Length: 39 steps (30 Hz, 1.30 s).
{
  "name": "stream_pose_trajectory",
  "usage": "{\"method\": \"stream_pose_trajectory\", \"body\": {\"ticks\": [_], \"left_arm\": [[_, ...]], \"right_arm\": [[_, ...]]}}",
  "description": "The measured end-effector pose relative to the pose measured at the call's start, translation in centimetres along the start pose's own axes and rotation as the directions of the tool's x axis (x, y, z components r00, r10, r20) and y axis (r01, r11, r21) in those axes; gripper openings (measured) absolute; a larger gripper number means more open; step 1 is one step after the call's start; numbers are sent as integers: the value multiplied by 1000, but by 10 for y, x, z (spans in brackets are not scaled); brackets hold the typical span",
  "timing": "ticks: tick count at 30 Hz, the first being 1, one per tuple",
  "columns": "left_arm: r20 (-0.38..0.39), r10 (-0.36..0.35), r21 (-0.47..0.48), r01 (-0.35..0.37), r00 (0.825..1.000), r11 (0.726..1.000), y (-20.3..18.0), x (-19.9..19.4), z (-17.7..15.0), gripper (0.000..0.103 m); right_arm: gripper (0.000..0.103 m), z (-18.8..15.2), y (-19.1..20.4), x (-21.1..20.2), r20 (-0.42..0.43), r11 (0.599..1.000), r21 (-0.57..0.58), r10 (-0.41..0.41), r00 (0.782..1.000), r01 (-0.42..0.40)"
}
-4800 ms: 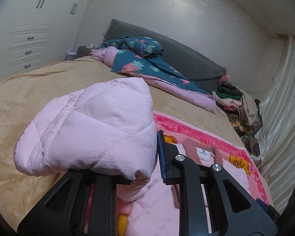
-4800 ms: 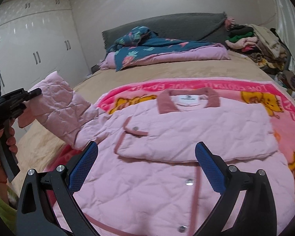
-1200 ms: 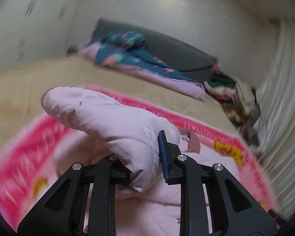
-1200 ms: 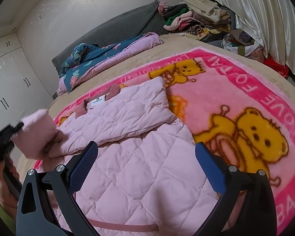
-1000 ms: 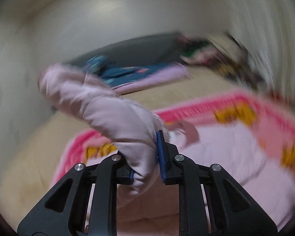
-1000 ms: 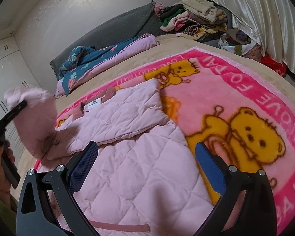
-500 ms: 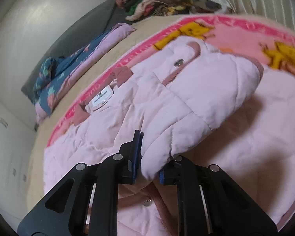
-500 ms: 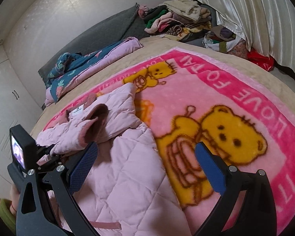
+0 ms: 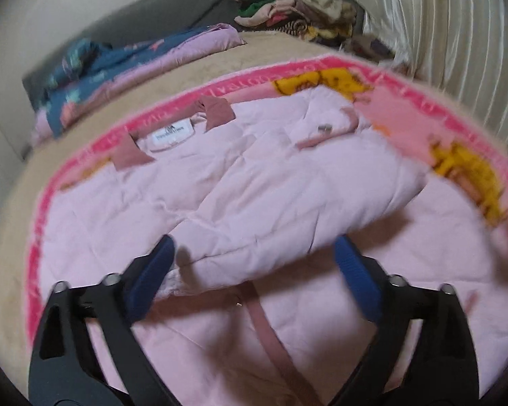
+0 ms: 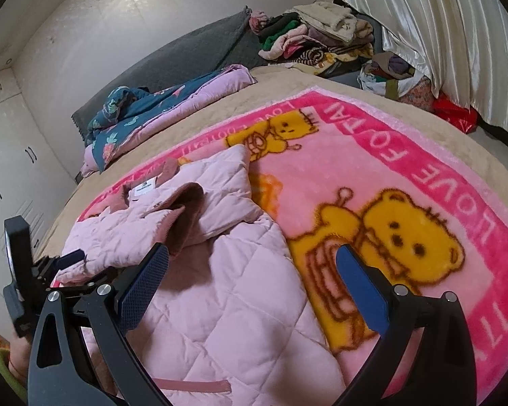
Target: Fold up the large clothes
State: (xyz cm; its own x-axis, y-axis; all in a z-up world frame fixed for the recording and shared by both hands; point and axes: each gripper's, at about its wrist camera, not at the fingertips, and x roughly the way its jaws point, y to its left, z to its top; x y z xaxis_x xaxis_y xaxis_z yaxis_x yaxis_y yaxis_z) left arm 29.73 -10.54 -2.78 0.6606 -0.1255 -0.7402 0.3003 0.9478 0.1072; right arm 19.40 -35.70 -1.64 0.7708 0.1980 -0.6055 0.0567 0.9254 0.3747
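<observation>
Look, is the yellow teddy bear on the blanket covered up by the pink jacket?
No, the bear lies bare beside the jacket.

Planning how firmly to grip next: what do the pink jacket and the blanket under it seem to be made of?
Pink jacket: probably smooth, matte woven shell over soft padding, going by the diamond quilting and puffy folds. Blanket: looks like plush fleece, with a fuzzy nap and a printed bear pattern.

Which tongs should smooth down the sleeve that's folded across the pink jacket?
Probably the left tongs: they hang right over the folded sleeve, jaws opening, nothing pinched. The right tongs sit over the jacket's lower edge.
</observation>
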Motion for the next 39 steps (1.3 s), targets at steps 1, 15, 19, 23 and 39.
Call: {"method": "stream_pose_trajectory", "body": {"ticks": [1,15,19,23,39], "left_arm": [[7,-34,-31,34,999,999,5,-5,0,94],[54,-58,-409,75,997,909,120,-19,-8,94],[68,-11,-479,42,998,877,152,-17,-14,94],[68,16,-491,20,998,871,171,-14,-19,94],[36,54,-535,-27,998,845,221,-5,-33,94]], "right_arm": [[99,0,3,0,-1,1000,-5,1,1000,-1],[99,-3,71,67,-191,988,-26,143,971,-151],[99,-10,80,100,-251,987,30,161,954,-159],[98,-18,79,125,-279,986,87,161,947,-143],[21,15,121,115,-132,961,-105,241,961,-255]]}}
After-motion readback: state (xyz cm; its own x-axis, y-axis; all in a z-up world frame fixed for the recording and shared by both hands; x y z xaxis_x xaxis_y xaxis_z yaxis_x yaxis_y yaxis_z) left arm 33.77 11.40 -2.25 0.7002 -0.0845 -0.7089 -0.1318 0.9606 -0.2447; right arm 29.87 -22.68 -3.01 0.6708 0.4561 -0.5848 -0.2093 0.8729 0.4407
